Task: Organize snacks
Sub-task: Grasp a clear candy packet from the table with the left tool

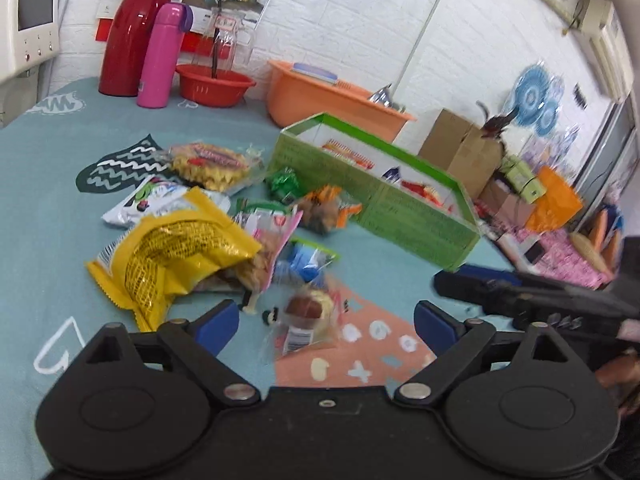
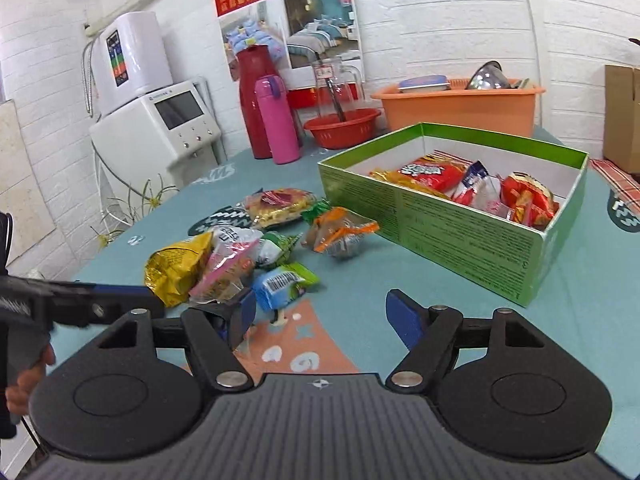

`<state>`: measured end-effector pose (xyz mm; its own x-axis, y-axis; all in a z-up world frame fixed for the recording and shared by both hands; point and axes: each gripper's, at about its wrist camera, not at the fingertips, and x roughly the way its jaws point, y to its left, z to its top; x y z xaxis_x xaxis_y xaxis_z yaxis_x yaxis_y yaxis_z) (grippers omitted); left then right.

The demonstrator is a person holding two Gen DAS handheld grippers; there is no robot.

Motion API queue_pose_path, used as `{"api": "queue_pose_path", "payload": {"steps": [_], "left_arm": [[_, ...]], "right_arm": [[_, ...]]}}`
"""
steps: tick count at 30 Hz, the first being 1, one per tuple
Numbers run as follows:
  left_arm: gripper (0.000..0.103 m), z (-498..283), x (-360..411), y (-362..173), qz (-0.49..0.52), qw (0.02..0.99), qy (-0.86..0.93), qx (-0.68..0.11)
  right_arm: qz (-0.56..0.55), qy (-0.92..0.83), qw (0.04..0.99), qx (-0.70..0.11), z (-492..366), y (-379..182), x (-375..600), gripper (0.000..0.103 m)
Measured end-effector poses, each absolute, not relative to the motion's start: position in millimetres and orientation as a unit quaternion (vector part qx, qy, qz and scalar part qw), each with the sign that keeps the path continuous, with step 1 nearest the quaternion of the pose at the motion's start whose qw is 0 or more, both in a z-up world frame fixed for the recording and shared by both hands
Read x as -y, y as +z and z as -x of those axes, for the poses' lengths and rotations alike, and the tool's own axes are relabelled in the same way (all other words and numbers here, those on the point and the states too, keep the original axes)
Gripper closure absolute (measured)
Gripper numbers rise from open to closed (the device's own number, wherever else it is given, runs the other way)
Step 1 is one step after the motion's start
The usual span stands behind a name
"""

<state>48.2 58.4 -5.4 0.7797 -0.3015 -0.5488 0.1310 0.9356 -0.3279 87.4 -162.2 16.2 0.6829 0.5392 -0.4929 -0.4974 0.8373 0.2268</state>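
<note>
The left hand-held gripper (image 1: 326, 320) hangs low over the surface (image 1: 48, 208) with its blue-padded fingers spread wide and nothing between them; a small clear-wrapped bun (image 1: 306, 312) lies on the cloth just ahead, in the gap but not touched. The right hand-held gripper (image 2: 320, 314) is likewise wide open and empty, over the orange patch of the cloth; in the left wrist view it shows as a dark arm coming in from the right (image 1: 520, 292).

Just beyond the left gripper lies a heap of loose snacks: a yellow packet (image 1: 172, 264) nearest on the left, a pink-edged clear packet (image 1: 272, 240) leaning against it, a blue and green packet (image 1: 308, 260) to their right, and a white packet (image 1: 148, 200) behind. Farther off sit a round yellow waffle-like pack (image 1: 208, 164), a small green wrapped sweet (image 1: 284, 184) and an orange-printed clear bag (image 1: 324, 208), the last lying just beside the box wall.

The green cardboard box (image 2: 460, 224) stands open at the right of the heap, already holding several red-wrapped snacks (image 2: 436, 172).

At the far edge stand a red flask (image 2: 254, 104), a pink bottle (image 2: 278, 120), a red bowl (image 2: 342, 126) and an orange basin (image 2: 460, 108).
</note>
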Motion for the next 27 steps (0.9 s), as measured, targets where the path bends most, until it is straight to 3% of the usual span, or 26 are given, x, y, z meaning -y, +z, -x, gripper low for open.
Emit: {"api": "queue_pose_path", "payload": {"steps": [5, 6, 7, 8, 21, 27], "left_arm": [[0.0, -68, -46, -22, 0.129, 0.934, -0.114, -0.312], [0.004, -73, -46, -25, 0.131, 0.933, -0.112, -0.316], [0.024, -78, -48, -30, 0.133, 0.93, -0.112, -0.325], [0.037, -81, -49, -34, 0.132, 0.926, -0.115, -0.334], [0.03, -29, -106, -35, 0.19, 0.916, -0.099, -0.338], [0.029, -29, -107, -36, 0.193, 0.914, -0.106, -0.339]], "right_arm": [[-0.039, 0.27, 0.92, -0.283, -87, 13, 168, 0.0], [-0.038, 0.269, 0.92, -0.284, -87, 13, 168, 0.0], [-0.038, 0.269, 0.919, -0.286, -88, 12, 167, 0.0], [-0.036, 0.27, 0.918, -0.287, -89, 12, 166, 0.0], [0.029, 0.33, 0.893, -0.305, -126, -10, 94, 0.005], [0.065, 0.321, 0.894, -0.304, -147, -23, 67, 0.0]]}}
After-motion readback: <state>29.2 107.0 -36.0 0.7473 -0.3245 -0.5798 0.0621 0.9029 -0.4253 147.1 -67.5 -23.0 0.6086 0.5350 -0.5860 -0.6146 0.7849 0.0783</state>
